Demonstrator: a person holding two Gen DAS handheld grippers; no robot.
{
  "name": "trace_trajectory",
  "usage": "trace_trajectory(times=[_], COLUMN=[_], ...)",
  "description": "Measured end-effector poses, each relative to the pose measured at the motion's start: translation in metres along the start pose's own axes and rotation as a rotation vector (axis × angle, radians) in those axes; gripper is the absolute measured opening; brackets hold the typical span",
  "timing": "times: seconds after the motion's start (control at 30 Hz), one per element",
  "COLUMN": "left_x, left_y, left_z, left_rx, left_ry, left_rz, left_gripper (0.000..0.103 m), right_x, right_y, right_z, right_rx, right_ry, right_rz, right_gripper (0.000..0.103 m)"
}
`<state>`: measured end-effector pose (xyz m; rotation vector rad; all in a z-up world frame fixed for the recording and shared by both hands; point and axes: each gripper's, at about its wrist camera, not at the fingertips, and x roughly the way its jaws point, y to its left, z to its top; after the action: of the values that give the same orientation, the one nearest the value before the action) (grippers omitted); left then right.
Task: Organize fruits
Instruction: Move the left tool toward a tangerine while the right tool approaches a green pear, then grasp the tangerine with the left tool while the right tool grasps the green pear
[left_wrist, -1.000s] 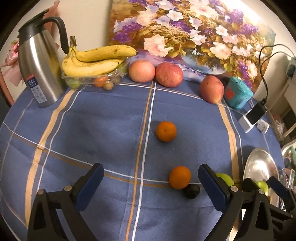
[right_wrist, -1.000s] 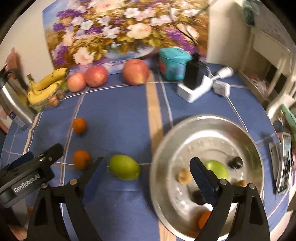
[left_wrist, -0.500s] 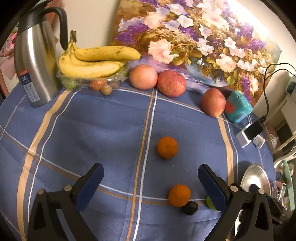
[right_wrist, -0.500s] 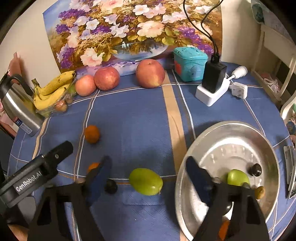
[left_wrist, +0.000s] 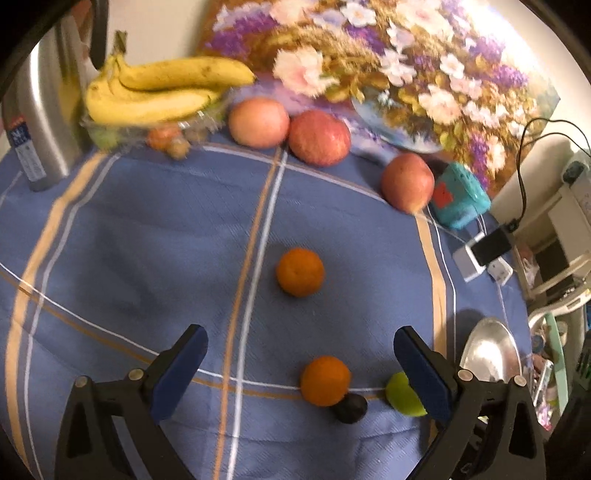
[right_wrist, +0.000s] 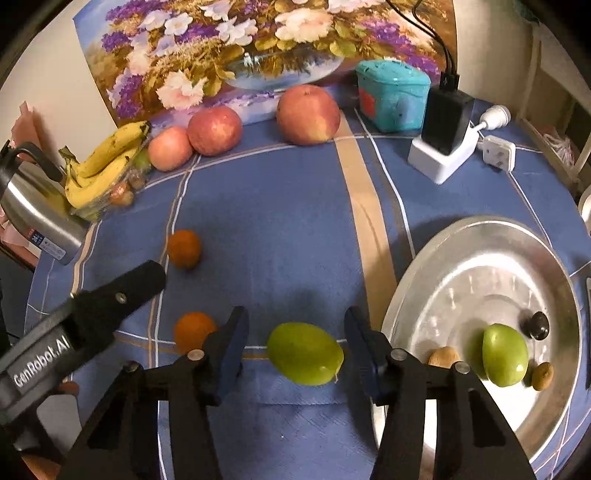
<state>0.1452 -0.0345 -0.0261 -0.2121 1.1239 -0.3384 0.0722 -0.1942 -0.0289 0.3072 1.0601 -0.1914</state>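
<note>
My right gripper (right_wrist: 295, 350) is closing its jaws around the green fruit (right_wrist: 305, 352) on the blue tablecloth (right_wrist: 280, 221); both pads remain clear of it. The silver plate (right_wrist: 461, 251) lies just to its right. My left gripper (left_wrist: 299, 363) stands wide apart above the nearer orange (left_wrist: 325, 380), holding nothing.
</note>
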Motion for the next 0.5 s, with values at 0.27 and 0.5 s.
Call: trace_trajectory(times=[0.27,0.5], left_x=[0.017,0.025], left_y=[-0.006,-0.010], left_z=[-0.008,-0.013], left_rx=[-0.011,-0.012], left_ry=[0.077,0.128], left_rz=[-0.045,-0.074], left_gripper=[0.086,0.071], right_x=[0.011,0.015], right_y=[-0.001,0.003], right_z=[-0.006,-0.009], right_rx=[-0.003,-0.028], right_ry=[0.052,0.066], right_rz=[-0.023,-0.033], right_gripper=[0.054,0.052])
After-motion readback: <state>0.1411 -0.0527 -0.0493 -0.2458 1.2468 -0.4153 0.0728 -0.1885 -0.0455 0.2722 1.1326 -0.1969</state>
